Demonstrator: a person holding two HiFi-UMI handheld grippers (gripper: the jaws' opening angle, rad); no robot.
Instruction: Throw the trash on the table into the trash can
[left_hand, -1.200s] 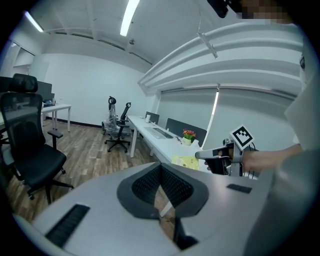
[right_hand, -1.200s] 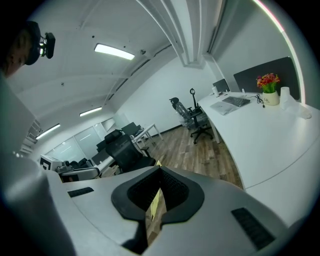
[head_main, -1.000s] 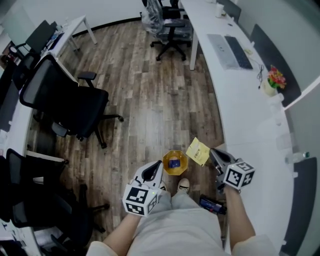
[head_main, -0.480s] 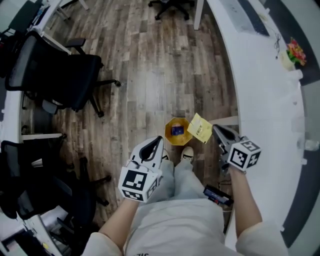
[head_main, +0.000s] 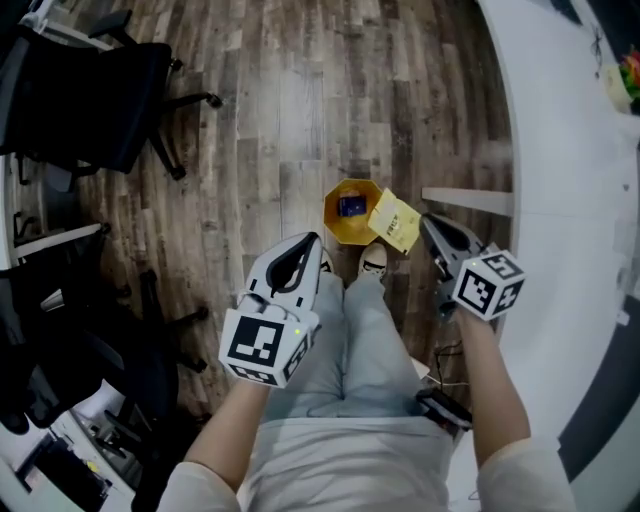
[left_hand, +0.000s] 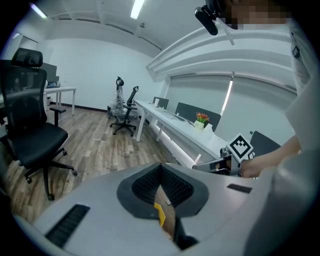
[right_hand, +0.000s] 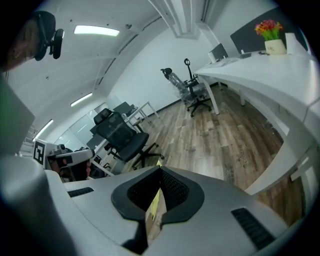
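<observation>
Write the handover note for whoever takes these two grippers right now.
Right gripper: shut on a flat yellow paper packet, held at the right edge of the yellow octagonal trash can on the wooden floor, as the head view shows it.
Left gripper: shut, nothing between its jaws, near the can.
Done: a small blue item lies in the can.
Left: probably bring the packet over the opening and release it. The frames do not show whether more trash waits on the white desk.

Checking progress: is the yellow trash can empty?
No, a blue item already lies inside the yellow trash can.
</observation>
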